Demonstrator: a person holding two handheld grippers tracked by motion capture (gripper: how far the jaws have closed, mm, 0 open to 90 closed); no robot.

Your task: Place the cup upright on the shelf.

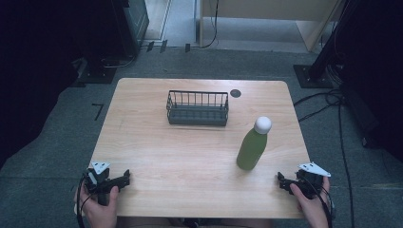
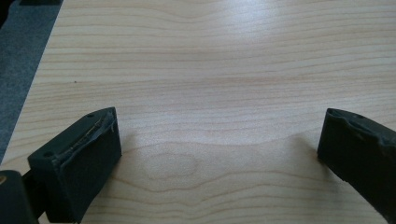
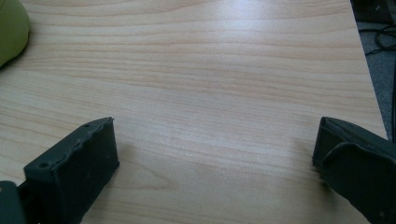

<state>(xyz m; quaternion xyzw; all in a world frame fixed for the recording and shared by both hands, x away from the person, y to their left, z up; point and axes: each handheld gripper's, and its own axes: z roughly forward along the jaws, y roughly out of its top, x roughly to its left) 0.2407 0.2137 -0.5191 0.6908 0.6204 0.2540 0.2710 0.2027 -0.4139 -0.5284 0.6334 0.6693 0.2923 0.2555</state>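
A green bottle (image 1: 252, 147) with a white cap stands upright on the right half of the wooden table (image 1: 190, 156); its green edge (image 3: 11, 30) shows at the top left of the right gripper view. A dark wire basket (image 1: 197, 108) sits toward the back middle, nothing visible in it. My left gripper (image 1: 124, 179) rests at the front left edge, jaws wide apart over bare wood (image 2: 219, 140). At the front right, my right gripper (image 1: 281, 181) is open too, below and right of the bottle, nothing between its jaws (image 3: 215, 144).
A dark round spot (image 1: 235, 93) marks the table near the back right. Grey carpet surrounds the table. Cables (image 1: 328, 102) and a black stand base (image 1: 311, 76) lie on the floor to the right, and dark equipment (image 1: 130, 23) stands behind left.
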